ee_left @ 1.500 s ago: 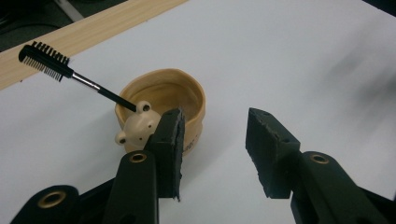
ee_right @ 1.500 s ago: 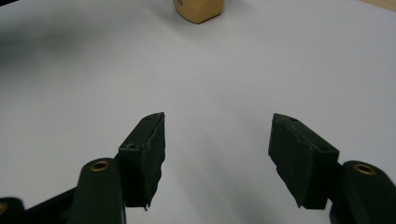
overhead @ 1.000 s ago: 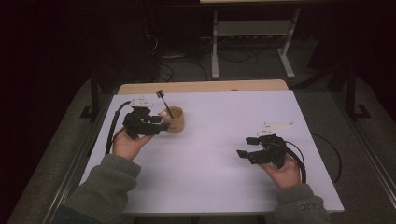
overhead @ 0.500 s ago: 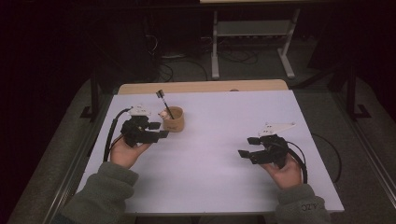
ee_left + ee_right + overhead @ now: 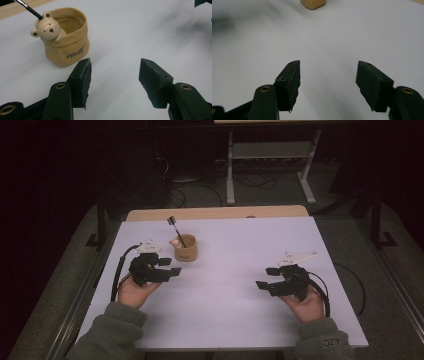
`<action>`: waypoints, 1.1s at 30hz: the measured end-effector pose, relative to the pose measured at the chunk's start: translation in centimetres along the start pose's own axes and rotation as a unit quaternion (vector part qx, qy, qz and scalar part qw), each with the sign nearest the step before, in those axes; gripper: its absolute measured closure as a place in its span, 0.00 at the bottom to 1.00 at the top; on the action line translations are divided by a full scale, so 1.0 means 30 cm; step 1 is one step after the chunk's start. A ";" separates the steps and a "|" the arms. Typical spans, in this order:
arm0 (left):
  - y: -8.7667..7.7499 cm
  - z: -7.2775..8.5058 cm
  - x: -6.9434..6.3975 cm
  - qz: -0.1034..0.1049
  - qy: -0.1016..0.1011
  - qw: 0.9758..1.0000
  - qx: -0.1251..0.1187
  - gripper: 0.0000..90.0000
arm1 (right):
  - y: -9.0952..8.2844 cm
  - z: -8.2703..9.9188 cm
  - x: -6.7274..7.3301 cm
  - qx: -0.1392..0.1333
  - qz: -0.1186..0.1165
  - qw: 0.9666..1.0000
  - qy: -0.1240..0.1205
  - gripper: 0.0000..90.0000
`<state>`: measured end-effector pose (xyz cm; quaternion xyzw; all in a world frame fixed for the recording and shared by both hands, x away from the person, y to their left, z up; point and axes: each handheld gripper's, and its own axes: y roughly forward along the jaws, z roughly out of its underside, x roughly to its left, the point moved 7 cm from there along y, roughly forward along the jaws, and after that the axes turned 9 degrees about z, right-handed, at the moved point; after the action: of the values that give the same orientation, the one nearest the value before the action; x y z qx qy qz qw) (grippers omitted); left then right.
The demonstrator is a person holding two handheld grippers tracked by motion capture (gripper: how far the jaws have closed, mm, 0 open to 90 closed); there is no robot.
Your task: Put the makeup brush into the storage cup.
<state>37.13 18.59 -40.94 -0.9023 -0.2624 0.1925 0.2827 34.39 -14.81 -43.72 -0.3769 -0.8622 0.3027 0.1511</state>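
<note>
My left gripper [image 5: 113, 82] has its jaws wide and empty; the bear pot [image 5: 66, 37] with the brush [image 5: 27, 8] sits just ahead-left of them. My right gripper [image 5: 328, 83], equally wide, is well apart. A careless sweep could tip the pot.

Table top [image 5: 240, 270] – smooth matt white, wood edge at 12 o'clock; bear cup [image 5: 67, 41] – matt tan; gripper pads [image 5: 85, 80] – rough black.

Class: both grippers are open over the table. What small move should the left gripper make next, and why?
Probably swing the left gripper toward the bear cup: its jaws stand open, and the cup with the brush sits off to one side, outside them.
</note>
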 end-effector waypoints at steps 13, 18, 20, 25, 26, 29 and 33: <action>-0.002 0.038 -0.048 0.005 0.011 1.000 -0.005 0.41 | 0.003 0.007 0.001 0.002 -0.001 1.000 -0.006 0.38; -0.009 0.056 -0.077 0.011 0.022 1.000 -0.010 0.38 | 0.002 0.009 0.008 0.006 -0.001 1.000 0.000 0.38; -0.013 0.067 -0.086 0.011 0.023 1.000 -0.009 0.35 | 0.005 0.010 0.008 0.002 -0.001 1.000 -0.004 0.38; -0.022 0.099 -0.095 0.015 0.029 0.999 -0.009 0.33 | 0.001 0.024 0.006 0.009 0.002 1.000 -0.003 0.37; -0.023 0.108 -0.097 0.015 0.024 1.000 -0.009 0.33 | 0.000 0.026 0.006 0.008 0.001 1.000 0.000 0.37; -0.026 0.122 -0.098 0.017 0.021 1.000 -0.009 0.31 | -0.004 0.034 0.003 0.011 0.006 1.000 0.000 0.37; -0.031 0.146 -0.111 0.015 0.024 1.000 -0.007 0.29 | -0.006 0.047 0.006 0.016 0.009 1.000 0.001 0.35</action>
<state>32.00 19.09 -43.05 -0.9124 -0.2434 0.1732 0.2798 33.50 -15.35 -44.70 -0.3829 -0.8533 0.3178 0.1557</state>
